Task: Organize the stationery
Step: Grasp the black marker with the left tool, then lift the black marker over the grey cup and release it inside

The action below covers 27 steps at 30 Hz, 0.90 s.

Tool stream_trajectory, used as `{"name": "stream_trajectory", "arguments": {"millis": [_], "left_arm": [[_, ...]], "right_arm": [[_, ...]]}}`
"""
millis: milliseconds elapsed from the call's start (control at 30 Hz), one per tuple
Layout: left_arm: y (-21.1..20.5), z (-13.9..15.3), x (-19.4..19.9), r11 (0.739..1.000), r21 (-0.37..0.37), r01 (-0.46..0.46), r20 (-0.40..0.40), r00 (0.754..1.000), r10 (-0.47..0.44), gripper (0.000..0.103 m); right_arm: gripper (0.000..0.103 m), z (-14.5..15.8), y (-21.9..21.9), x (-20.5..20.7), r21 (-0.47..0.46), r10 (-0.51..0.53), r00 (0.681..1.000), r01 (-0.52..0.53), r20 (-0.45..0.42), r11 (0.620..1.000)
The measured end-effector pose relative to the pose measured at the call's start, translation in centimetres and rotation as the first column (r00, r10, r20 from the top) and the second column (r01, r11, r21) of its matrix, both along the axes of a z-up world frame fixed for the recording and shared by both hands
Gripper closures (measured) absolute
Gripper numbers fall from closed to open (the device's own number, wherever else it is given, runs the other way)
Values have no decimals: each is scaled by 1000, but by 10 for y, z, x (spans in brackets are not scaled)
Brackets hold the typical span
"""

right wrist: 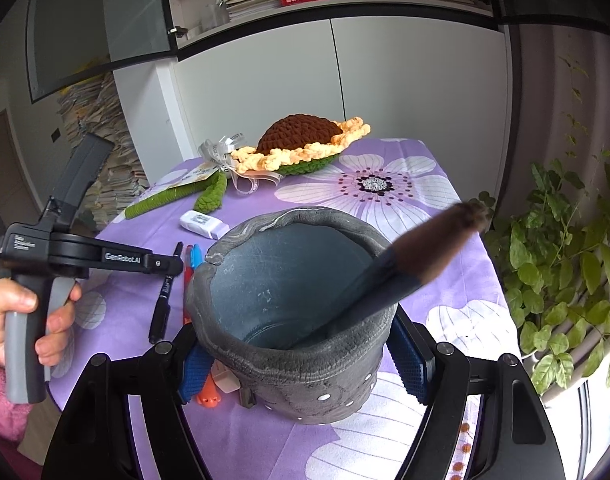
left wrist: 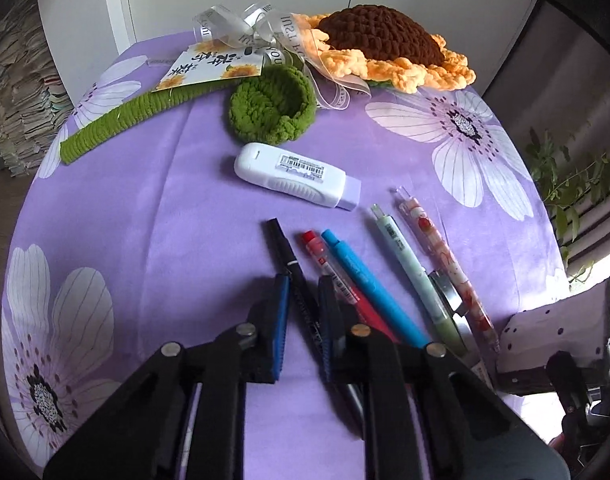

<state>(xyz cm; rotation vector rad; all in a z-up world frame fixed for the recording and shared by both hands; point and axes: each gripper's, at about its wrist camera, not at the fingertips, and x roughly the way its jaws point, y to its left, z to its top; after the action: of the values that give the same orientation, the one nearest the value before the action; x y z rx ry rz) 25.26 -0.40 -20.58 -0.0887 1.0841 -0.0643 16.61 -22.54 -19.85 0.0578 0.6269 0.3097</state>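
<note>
My left gripper [left wrist: 303, 292] is low over the purple cloth, its blue-padded jaws open around a black marker [left wrist: 289, 264] that lies between them. Beside it lie a red pen [left wrist: 325, 258], a blue pen [left wrist: 357, 268], a pale green pen [left wrist: 409, 264] and a strawberry-print pen [left wrist: 441, 256]. A white correction tape [left wrist: 295, 174] lies farther off. My right gripper [right wrist: 301, 356] is shut on a grey pen holder [right wrist: 289, 316] with a brush [right wrist: 417, 260] leaning in it. The holder also shows in the left wrist view [left wrist: 561, 328]. The left gripper shows in the right wrist view [right wrist: 177, 264].
A crocheted sunflower [left wrist: 389, 46] with green stem [left wrist: 117, 120], green leaf [left wrist: 271, 106], ribbon and card lies at the table's far end. A round metal thing [left wrist: 449, 296] lies under the pens. A potted plant [right wrist: 561, 280] stands off the right edge. Small items [right wrist: 221, 388] lie under the holder.
</note>
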Motion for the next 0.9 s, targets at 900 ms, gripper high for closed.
{"name": "stream_trajectory", "arguments": {"millis": [900], "left_arm": [[-83,141,-56,870,-268,413,579,791,-198,96]], "right_arm": [[25,0,3,0,10,7,1000,-7,-2,1000]]}}
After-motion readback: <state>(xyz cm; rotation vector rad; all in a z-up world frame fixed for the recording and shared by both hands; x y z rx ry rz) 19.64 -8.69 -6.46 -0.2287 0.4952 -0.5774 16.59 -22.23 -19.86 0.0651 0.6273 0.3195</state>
